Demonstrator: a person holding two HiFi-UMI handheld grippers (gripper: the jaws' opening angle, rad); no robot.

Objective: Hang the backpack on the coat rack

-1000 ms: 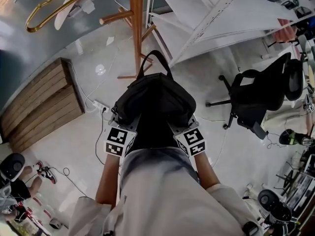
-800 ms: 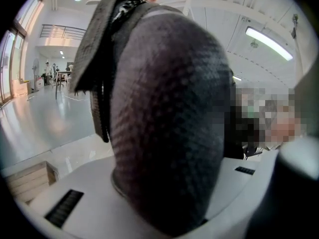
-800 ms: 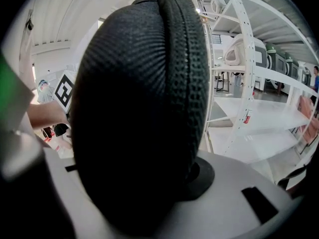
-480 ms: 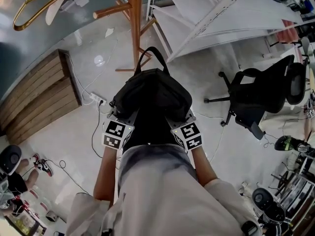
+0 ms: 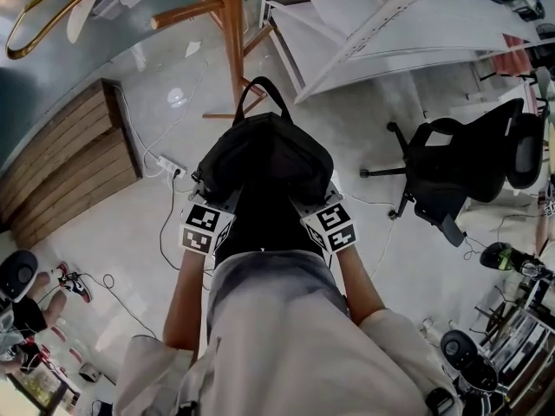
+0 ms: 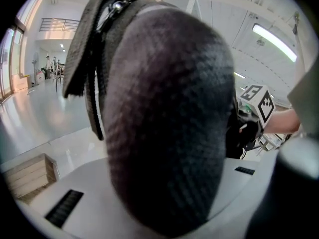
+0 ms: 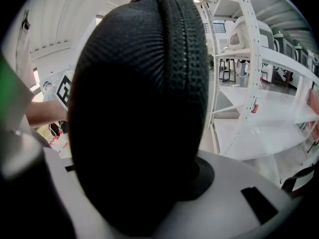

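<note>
A black backpack (image 5: 264, 159) hangs in front of the person, gripped on both sides. My left gripper (image 5: 208, 193) is shut on its left side and my right gripper (image 5: 323, 193) on its right side; the fingertips are hidden under the fabric. The top carry loop (image 5: 260, 94) points toward the wooden coat rack (image 5: 230, 33), whose post and pegs stand just beyond it, apart from the bag. In the left gripper view the backpack (image 6: 169, 123) fills the space between the jaws, with a strap (image 6: 87, 59) hanging loose. In the right gripper view the backpack (image 7: 139, 113) bulges between the jaws.
A black office chair (image 5: 460, 176) stands to the right. White shelving (image 5: 408, 24) runs along the back right. A wooden crate (image 5: 61, 176) lies to the left, with a power strip and cables (image 5: 169, 165) on the floor. A hanger (image 5: 52, 11) hangs at top left.
Both grippers have sunk a little with the backpack still held between them. The grips look the same, and the carry loop stays short of the rack.
</note>
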